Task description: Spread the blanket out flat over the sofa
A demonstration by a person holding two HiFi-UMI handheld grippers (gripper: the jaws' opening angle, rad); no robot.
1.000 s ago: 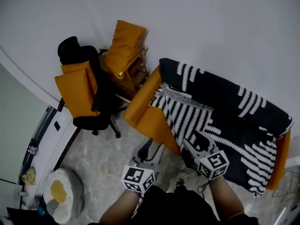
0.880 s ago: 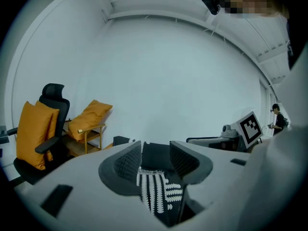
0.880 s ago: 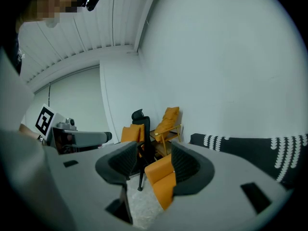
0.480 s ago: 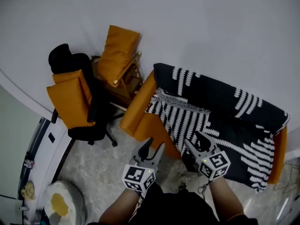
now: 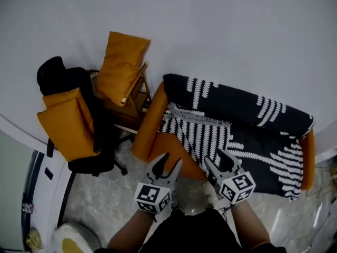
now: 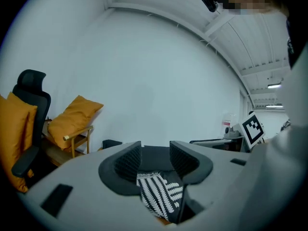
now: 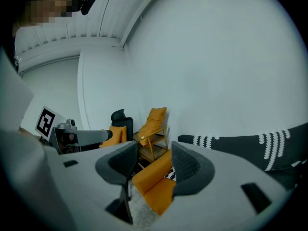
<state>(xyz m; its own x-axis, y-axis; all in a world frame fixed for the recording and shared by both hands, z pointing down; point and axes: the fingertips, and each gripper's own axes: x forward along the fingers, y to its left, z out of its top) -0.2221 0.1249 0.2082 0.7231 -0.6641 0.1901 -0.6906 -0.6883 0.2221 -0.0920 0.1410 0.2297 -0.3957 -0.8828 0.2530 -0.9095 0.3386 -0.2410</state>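
One blanket (image 5: 253, 121), black with white striped patterning, lay draped over the back and seat of one orange sofa (image 5: 149, 129). It was not flat. A striped section with a fringed edge was folded over on the left part of the seat. The sofa's left arm, the front left corner of its seat and its far right end showed bare orange.

I had two tongs in frame, one in each hand, low in the head view. Left tongs (image 5: 170, 161) were set wide with nothing between the pads. In the left gripper view I saw the striped fold of the blanket through the gap, beyond the tips and apart from them. Right tongs (image 5: 217, 158) were also wide and empty. The right gripper view showed the sofa's orange arm and seat corner through the gap, and the black blanket ran off to the right along the sofa back. In the head view the blanket's near edge lay just ahead of the right tongs' tips. The left tongs pointed at the bare orange seat corner beside the fold. Neither pair was gripping cloth.

I counted two chairs left of the sofa. One was a black office chair (image 5: 87, 141), the other a wooden chair (image 5: 134, 100) just beside the sofa arm. I saw at least two orange cushions, one (image 5: 62, 126) on the office chair and one (image 5: 120, 59) propped on the wooden chair. The floor (image 5: 100, 194) was pale and mottled, and the wall (image 5: 221, 30) behind was plain white.
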